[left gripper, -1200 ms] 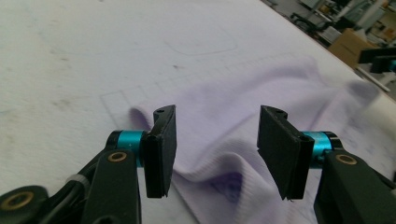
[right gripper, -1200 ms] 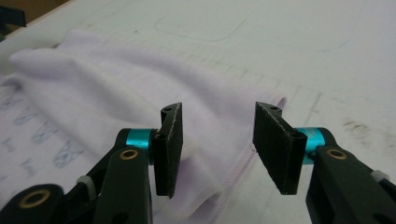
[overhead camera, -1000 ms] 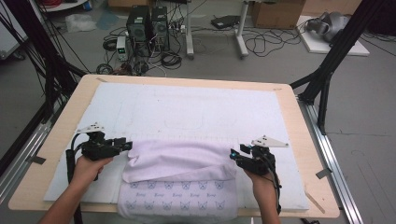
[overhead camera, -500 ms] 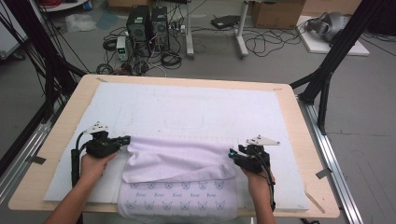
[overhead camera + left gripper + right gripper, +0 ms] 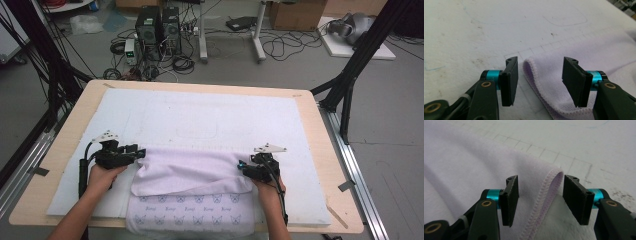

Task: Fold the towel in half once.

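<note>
A pale lilac towel lies folded at the near middle of the white mat, its butterfly-printed layer showing below the fold. My left gripper sits at the fold's left corner. Its jaws have just been opening and stand open, with the hemmed corner lying loose between them. At the right corner is my right gripper. Its jaws have also just been opening and stand apart around the stitched edge, the pads clear of the cloth.
The mat covers a wooden table with metal rails along both sides. Black frame legs stand at the table's far corners. Computer towers and cables lie on the floor beyond.
My right gripper has sunk a little toward the towel's right corner. The left hand has hardly moved, and the towel lies as before.
</note>
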`<action>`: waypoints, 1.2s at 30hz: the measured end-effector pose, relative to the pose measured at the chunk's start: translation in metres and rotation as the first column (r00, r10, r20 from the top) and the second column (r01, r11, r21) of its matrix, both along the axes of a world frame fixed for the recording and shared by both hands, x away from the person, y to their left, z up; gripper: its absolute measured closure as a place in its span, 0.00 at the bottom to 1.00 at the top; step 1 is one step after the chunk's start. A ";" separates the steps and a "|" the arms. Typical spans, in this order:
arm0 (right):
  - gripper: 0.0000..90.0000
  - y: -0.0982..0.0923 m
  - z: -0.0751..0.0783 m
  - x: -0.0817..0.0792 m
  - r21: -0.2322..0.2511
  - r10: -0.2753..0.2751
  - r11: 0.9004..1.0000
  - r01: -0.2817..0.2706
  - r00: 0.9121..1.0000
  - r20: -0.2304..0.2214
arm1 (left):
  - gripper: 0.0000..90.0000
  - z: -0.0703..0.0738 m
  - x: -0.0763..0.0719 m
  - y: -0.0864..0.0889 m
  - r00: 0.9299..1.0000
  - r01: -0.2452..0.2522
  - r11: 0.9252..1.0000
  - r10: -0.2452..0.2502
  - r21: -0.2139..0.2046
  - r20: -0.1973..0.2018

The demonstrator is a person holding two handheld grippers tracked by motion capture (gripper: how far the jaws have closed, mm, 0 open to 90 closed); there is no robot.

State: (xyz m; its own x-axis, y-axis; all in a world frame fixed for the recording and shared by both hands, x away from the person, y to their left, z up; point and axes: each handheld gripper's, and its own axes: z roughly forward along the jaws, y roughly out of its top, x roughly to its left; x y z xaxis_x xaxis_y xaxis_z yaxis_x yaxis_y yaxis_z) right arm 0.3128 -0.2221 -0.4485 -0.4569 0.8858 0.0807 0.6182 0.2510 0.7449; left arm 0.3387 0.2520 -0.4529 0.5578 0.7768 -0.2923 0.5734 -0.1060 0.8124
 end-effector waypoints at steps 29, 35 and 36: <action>0.95 0.006 0.008 0.025 -0.084 -0.001 0.996 0.006 0.998 0.057 | 0.96 0.021 0.033 -0.012 1.000 -0.018 1.000 0.018 0.023 -0.019; 0.95 0.000 0.014 0.054 -0.042 -0.056 0.997 0.059 0.996 0.071 | 0.96 0.024 0.064 -0.014 0.998 -0.053 0.998 0.052 -0.023 -0.039; 0.95 0.000 0.015 0.059 -0.050 -0.058 0.997 0.062 0.996 0.070 | 0.96 0.023 0.069 -0.014 0.998 -0.055 0.998 0.054 -0.023 -0.045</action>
State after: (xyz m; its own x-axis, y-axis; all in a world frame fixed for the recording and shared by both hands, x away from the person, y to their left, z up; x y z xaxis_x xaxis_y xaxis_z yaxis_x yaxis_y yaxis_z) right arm 0.3717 -0.2220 -0.4333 -0.4055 0.9141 0.0040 0.5814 0.2545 0.7728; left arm 0.4078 0.2382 -0.4297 0.5009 0.7979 -0.3352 0.6135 -0.0541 0.7879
